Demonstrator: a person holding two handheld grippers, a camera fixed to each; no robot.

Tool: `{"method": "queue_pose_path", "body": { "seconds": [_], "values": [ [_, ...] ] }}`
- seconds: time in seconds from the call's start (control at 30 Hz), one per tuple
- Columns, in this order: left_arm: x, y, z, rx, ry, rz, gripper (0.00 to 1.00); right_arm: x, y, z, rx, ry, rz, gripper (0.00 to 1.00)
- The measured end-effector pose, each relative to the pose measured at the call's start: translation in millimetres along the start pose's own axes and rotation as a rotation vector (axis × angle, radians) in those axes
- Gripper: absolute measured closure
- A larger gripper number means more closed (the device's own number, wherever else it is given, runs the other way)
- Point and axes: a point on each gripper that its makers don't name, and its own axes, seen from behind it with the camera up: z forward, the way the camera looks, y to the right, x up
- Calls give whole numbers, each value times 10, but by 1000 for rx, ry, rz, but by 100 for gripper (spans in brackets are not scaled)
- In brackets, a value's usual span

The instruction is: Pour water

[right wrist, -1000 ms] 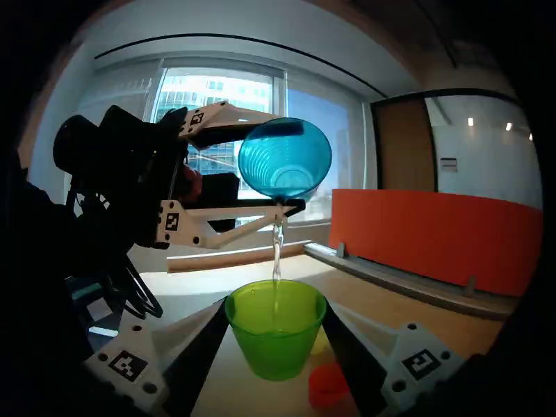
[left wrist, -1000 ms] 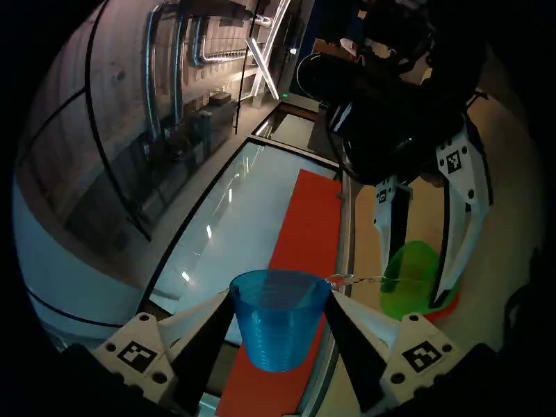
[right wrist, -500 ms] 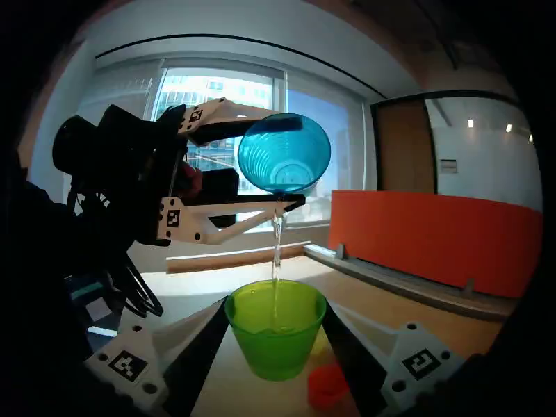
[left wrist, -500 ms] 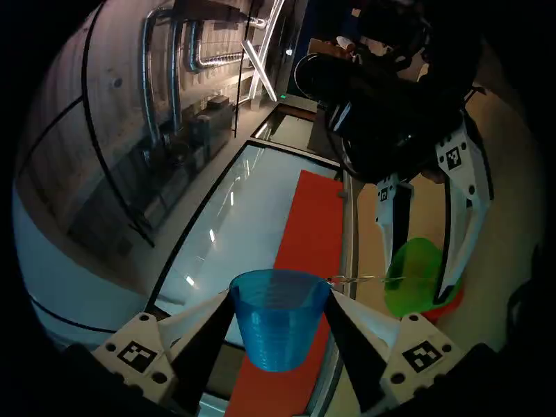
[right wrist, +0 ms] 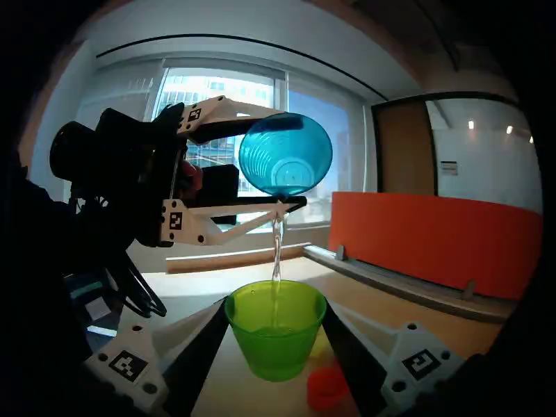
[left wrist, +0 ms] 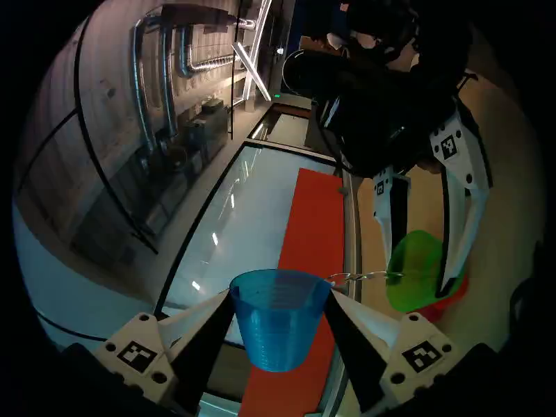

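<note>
While our left gripper [right wrist: 303, 162] is clamped on the blue cup [right wrist: 285, 154], which is tipped over with its mouth facing the right gripper view, we see a thin stream of water [right wrist: 277, 243] falling from its lower rim into the green cup [right wrist: 276, 340] just below. Our right gripper [right wrist: 276, 306] presses on both sides of that green cup, which is upright and partly filled. We cannot tell whether it rests on the pale worktop [right wrist: 389, 306]. A small red round thing [right wrist: 326, 386] lies just beside its base, with an orange partition [right wrist: 445, 236] and a bright window [right wrist: 208, 97] behind
</note>
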Motion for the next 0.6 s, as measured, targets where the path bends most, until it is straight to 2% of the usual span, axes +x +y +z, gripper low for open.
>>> {"method": "queue_pose_path", "body": {
  "seconds": [0.6],
  "values": [
    [-43, -35, 23, 7, -10, 95, 14, 9, -5, 26, -1, 3, -3, 9]
  ]
}}
